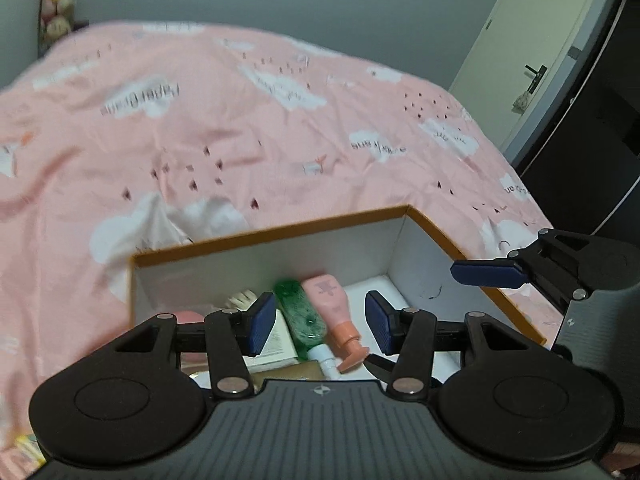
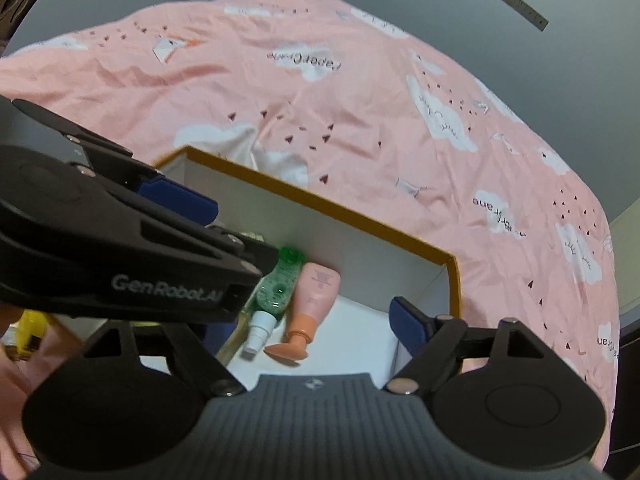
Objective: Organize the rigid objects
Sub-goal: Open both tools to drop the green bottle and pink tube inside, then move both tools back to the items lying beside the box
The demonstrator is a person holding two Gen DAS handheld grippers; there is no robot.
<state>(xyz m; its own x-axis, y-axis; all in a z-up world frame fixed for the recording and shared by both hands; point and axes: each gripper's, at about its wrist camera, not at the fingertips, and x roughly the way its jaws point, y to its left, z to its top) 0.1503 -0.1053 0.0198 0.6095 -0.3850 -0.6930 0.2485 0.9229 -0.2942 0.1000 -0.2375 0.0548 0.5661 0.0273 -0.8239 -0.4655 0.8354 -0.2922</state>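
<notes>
An open box [image 1: 280, 236] with an orange rim and white walls lies on the bed; it also shows in the right wrist view [image 2: 320, 200]. Inside lie a green spray bottle [image 1: 304, 316] [image 2: 276, 288], a pink pump bottle [image 1: 334, 308] [image 2: 316, 292] and a white carton [image 1: 276, 340]. My left gripper [image 1: 320, 324] is open and empty above the bottles. My right gripper [image 2: 304, 320] is open and empty over the box's right part; its left finger is hidden behind the left gripper's body [image 2: 120, 240]. One right fingertip [image 1: 488, 272] reaches over the box rim.
A pink bedspread [image 1: 240, 128] with white clouds covers the bed around the box. A door [image 1: 532, 48] and a dark cabinet [image 1: 592, 140] stand at the right. Plush toys [image 1: 56, 0] sit at the far left. A yellow object [image 2: 32, 328] lies low left.
</notes>
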